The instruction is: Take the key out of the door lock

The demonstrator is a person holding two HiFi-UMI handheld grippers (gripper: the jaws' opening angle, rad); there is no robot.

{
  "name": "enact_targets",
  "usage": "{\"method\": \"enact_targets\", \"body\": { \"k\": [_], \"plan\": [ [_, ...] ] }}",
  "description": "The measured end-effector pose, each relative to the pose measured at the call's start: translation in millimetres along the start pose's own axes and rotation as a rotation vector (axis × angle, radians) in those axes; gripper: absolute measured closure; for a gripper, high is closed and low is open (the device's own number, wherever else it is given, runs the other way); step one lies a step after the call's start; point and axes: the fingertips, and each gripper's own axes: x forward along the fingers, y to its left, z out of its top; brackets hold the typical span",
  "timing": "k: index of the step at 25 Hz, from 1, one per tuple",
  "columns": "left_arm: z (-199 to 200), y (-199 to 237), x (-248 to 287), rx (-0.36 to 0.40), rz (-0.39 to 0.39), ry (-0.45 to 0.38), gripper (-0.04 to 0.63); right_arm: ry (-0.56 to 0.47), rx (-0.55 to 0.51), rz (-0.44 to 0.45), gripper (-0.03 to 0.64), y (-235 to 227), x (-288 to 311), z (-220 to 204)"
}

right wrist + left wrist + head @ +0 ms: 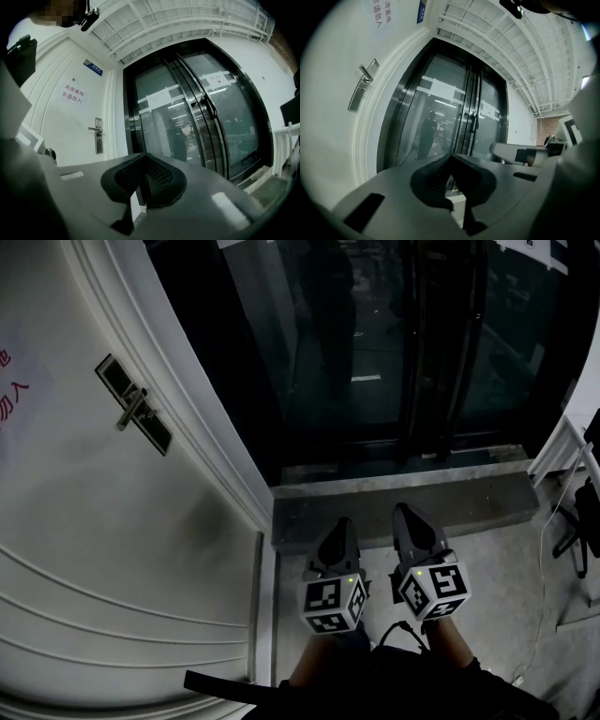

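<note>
A white door (103, 521) fills the left of the head view. Its metal lock plate with a lever handle (134, 406) sits high on it, far from both grippers. The same plate shows small in the left gripper view (360, 89) and the right gripper view (98, 136). I cannot make out a key in it at this distance. My left gripper (339, 525) and right gripper (405, 513) hang side by side low over the floor, pointing at the threshold. Both are shut with nothing in them, their pads meeting in the left gripper view (450, 158) and the right gripper view (143, 161).
Dark glass double doors (375, 343) with a vertical bar handle stand ahead, behind a stone threshold (403, 498). A white railing (562, 451) and a black stand (586, 521) are at the right, with a cable on the floor. A notice with red characters (72, 93) hangs on the white door.
</note>
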Motion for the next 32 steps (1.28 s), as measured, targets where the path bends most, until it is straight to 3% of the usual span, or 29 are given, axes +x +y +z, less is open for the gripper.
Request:
{"method": "enact_targets", "body": {
  "k": [17, 25, 32],
  "plan": [
    [44, 94, 125, 0.018, 0.028, -0.003, 0.595, -0.006, 0.013, 0.046, 0.617, -7, 167, 1],
    [58, 164, 136, 0.025, 0.121, -0.023, 0.595, -0.001, 0.033, 0.138, 0.617, 30, 233, -15],
    [69, 234, 115, 0.002, 0.276, -0.055, 0.595, 0.038, 0.048, 0.281, 0.617, 86, 278, -36]
  ]
}}
